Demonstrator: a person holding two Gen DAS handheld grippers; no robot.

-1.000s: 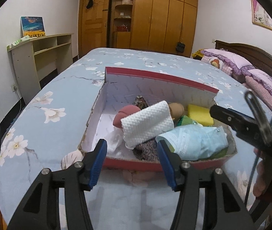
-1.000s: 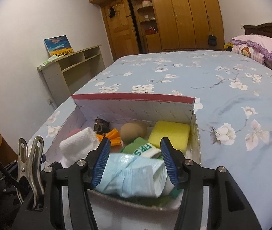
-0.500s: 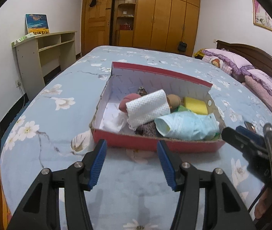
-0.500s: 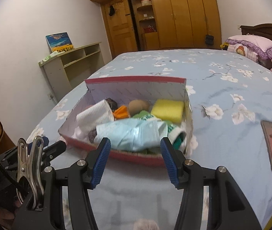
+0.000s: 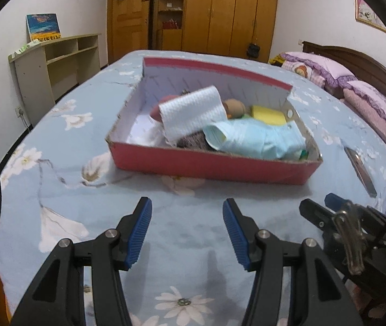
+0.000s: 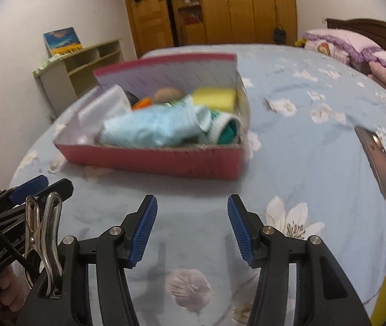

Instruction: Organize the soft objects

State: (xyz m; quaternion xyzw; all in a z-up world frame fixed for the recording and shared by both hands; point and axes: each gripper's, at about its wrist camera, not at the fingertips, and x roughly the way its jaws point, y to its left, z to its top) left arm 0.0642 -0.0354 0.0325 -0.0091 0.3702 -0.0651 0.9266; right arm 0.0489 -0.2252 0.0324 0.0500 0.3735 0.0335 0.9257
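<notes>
A red cardboard box [image 5: 209, 167] sits on the blue flowered bed; it also shows in the right wrist view [image 6: 152, 160]. Inside lie a white textured cloth [image 5: 193, 112], a pale blue cloth bundle [image 5: 255, 138], a yellow sponge [image 5: 267, 114], a brown ball [image 5: 233, 106] and other soft items. My left gripper [image 5: 186, 233] is open and empty, over the bedsheet in front of the box. My right gripper [image 6: 191, 229] is open and empty, also well short of the box. The right gripper shows at the left view's lower right [image 5: 329, 212].
A phone [image 6: 377, 160] lies on the bed right of the box. Purple pillows [image 5: 329, 69] and a headboard are at the far right. A beige shelf [image 5: 57, 62] stands by the left wall, wooden wardrobes [image 5: 220, 13] behind the bed.
Both grippers have pulled back from the box toward the bed's near edge. The right gripper left the pale blue bundle in the box and is empty.
</notes>
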